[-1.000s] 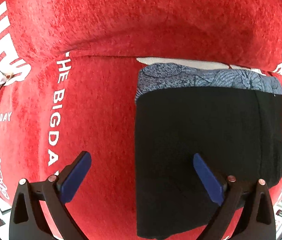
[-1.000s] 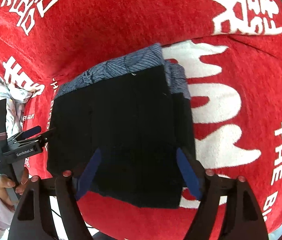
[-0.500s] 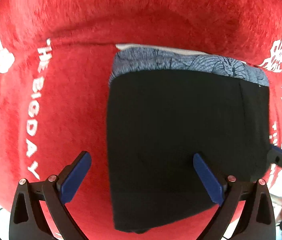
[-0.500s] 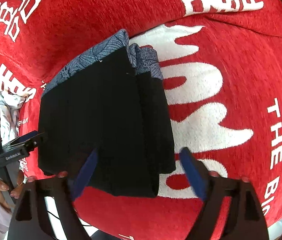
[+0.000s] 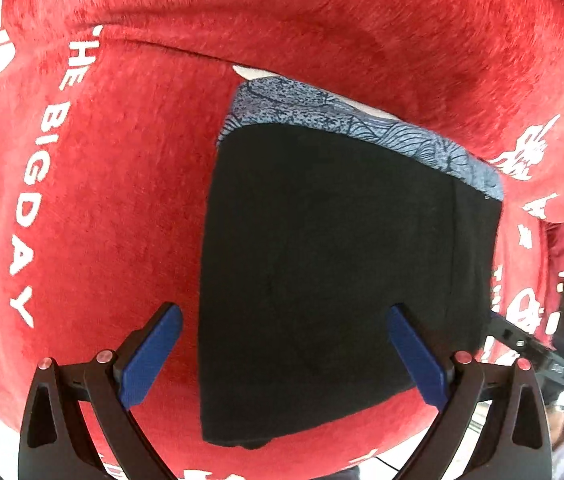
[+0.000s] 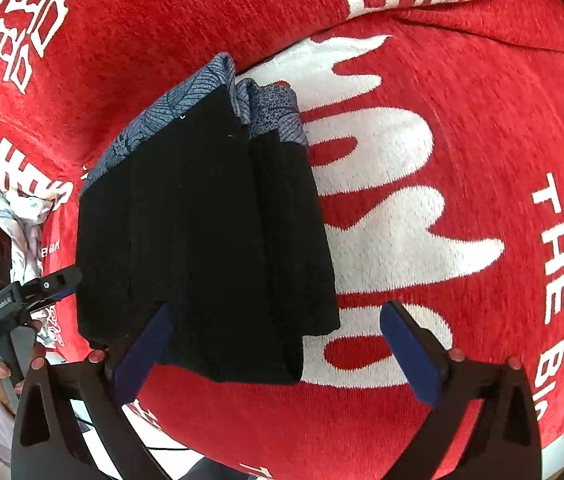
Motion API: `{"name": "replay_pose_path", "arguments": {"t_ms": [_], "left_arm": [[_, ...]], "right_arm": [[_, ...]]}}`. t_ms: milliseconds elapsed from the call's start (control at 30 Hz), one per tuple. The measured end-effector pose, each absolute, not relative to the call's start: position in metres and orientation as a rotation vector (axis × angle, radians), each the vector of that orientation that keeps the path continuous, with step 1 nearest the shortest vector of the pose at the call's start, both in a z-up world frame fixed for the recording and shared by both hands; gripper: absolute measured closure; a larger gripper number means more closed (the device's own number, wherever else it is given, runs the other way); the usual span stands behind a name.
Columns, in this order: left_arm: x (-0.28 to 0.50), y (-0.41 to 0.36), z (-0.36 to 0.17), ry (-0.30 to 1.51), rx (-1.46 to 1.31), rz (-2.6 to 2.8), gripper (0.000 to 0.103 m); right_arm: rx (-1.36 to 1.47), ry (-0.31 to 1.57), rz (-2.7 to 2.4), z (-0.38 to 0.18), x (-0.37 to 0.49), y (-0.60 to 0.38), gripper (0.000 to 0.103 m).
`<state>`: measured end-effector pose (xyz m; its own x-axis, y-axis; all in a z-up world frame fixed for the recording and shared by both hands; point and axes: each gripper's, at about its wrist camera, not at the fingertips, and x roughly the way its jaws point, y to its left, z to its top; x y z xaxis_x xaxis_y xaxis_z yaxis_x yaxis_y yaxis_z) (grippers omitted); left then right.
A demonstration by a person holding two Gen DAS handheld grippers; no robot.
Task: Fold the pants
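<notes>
Since a second ago we have drawn both tongs back: the pants [image 5: 334, 272] now sit between the left tongs' [image 5: 282, 356] spread fingers, while the right tongs [image 6: 278, 356], also apart and empty, have slid off toward the bundle's right edge. The pants lie folded into a compact black rectangle, patterned waistband at the far end, on the red blanket [image 5: 102, 200]. The fold looks finished; we should lift straight away from the pants without snagging a layer.
</notes>
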<state>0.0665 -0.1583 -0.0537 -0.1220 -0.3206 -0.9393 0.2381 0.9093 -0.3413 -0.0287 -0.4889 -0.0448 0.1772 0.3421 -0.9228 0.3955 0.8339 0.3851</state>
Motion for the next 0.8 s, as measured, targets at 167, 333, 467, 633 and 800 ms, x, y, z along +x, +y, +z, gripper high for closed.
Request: {"name": "replay_pose_path", "arguments": {"t_ms": [167, 333, 467, 633, 800], "left_arm": [[0.067, -0.165, -0.05, 1.599, 0.018, -0.454, 0.001], [0.068, -0.169, -0.05, 1.594, 0.051, -0.449, 0.001], [0.067, -0.17, -0.052, 1.597, 0.062, -0.437, 0.001], [0.065, -0.175, -0.057, 1.593, 0.081, -0.425, 0.001], [0.065, -0.173, -0.061, 1.595, 0.087, -0.423, 0.001]], "right_arm": [[0.644, 1.432, -0.042, -0.047, -0.03, -0.488, 0.0], [0.645, 1.44, -0.04, -0.049, -0.03, -0.486, 0.0], [0.65, 1.45, -0.038, -0.052, -0.03, -0.484, 0.0], [0.66, 1.46, -0.038, -0.056, -0.03, -0.484, 0.0], [0.66, 1.464, -0.034, -0.058, -0.027, -0.482, 0.0]]}}
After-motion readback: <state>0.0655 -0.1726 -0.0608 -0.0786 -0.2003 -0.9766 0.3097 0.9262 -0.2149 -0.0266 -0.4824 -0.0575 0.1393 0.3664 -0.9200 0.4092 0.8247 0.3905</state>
